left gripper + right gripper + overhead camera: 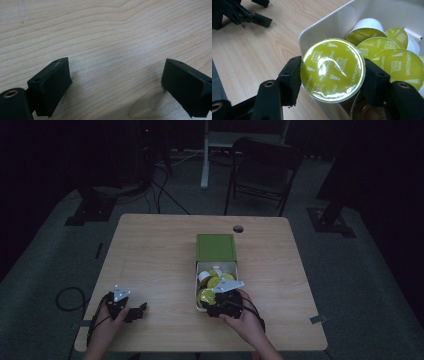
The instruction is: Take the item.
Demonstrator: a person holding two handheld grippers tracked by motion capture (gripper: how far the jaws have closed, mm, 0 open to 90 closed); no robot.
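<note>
Coffee pod: nearest the right tool's camera, a pod with a yellow-green foil lid (332, 70) sits clamped between the two black jaws, foil facing the lens, raised at the near rim of the white tray (322, 27).
Right tool (223, 301): closed on the pod, one jaw on each side of the lid's rim; it hangs over the tray's near end, close to the worktop's near edge, right of the middle.
Tray: pulled out from under a green box sleeve (215, 247) that lies near the middle of the worktop (150, 255); more pods of the same kind (402, 65) lie loose inside, some flat, some tipped.
Step in hand: judged to be lifting one pod out of the tray.
How to do it well: keep the grip even on the rim, since foil dents easily; raise the pod straight up until it clears the tray wall before carrying it sideways, so it neither catches the wall nor disturbs its neighbours.
Left tool (126, 306): jaws wide apart with nothing between them, resting low over bare wood near the worktop's near left corner, well apart from the tray.
Risk: a tilted pod could slip from a grip on the rim alone.
</note>
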